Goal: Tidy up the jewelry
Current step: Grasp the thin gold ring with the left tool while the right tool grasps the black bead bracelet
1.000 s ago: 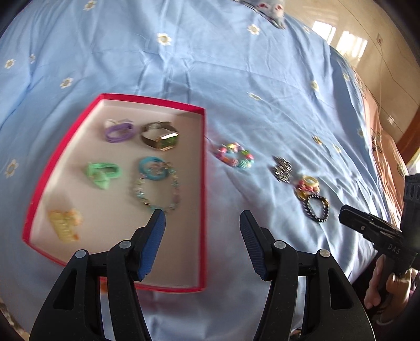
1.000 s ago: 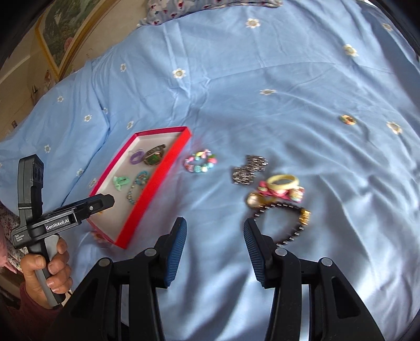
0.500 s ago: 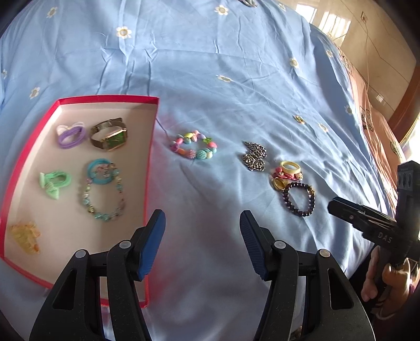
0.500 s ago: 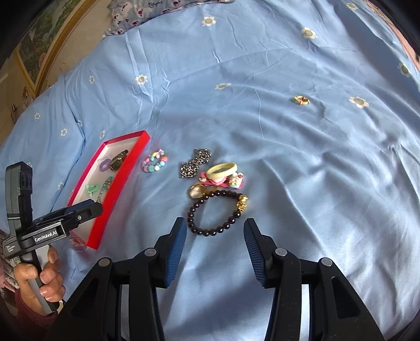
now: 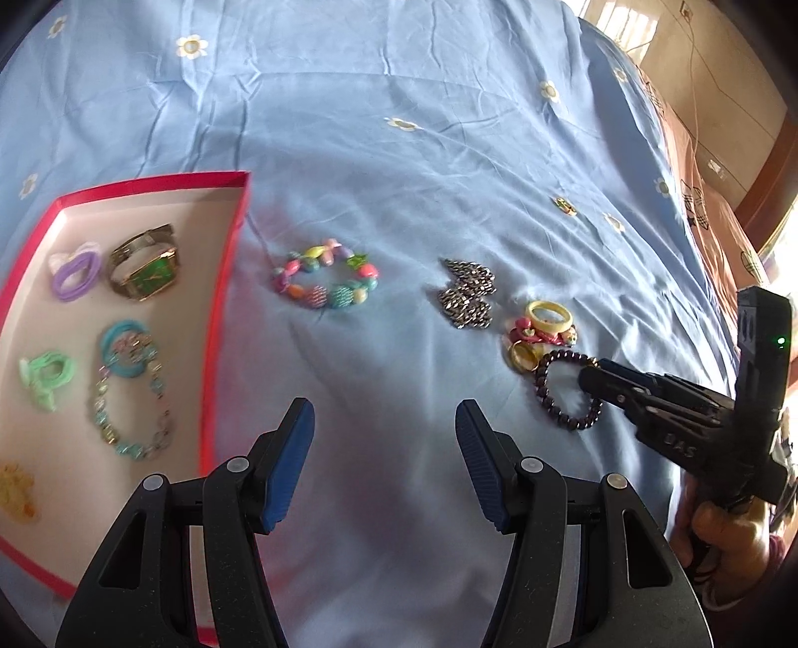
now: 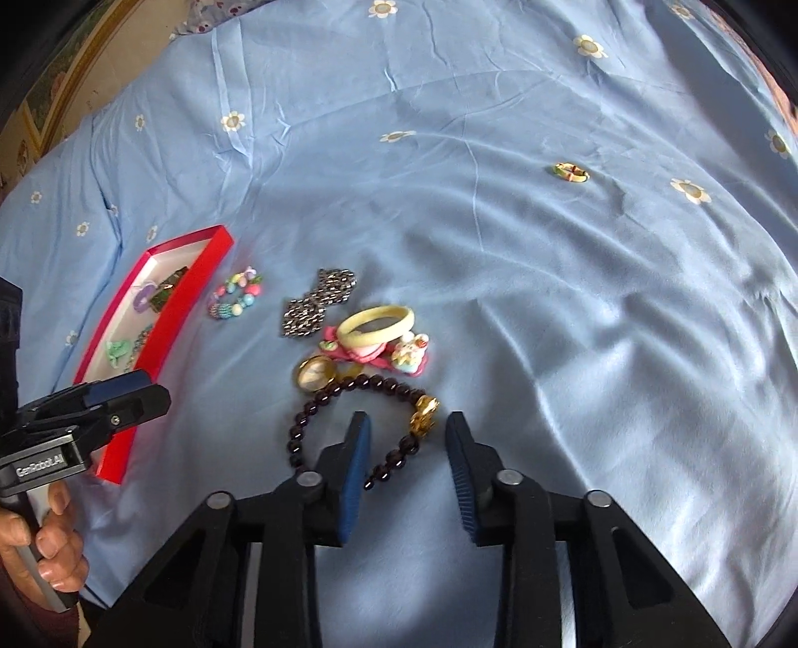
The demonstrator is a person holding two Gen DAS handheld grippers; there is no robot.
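Observation:
A red tray [image 5: 227, 269] [image 6: 164, 329] on the blue bedsheet holds a green-faced watch [image 5: 144, 269], hair ties and a bead bracelet [image 5: 129, 408]. Loose on the sheet lie a colourful bead bracelet [image 5: 326, 281] [image 6: 234, 299], a silver chain [image 5: 466, 294] [image 6: 319, 301], a yellow bangle [image 6: 375, 321] on a pink clip, a gold ring [image 6: 315, 374] and a dark bead bracelet [image 5: 566, 394] [image 6: 359, 428]. My right gripper [image 6: 406, 466] is open, its jaws straddling the dark bracelet's right side by the gold charm. My left gripper [image 5: 384, 468] is open and empty above bare sheet right of the tray.
A small oval brooch [image 6: 571, 172] [image 5: 563, 204] lies alone farther back on the sheet. The bed edge and a wooden floor [image 5: 708, 65] are at the far right. A pillow edge [image 6: 209, 15] is at the back.
My right gripper has moved forward and down over the dark bead bracelet. My left gripper has shifted right, off the tray toward the loose jewelry.

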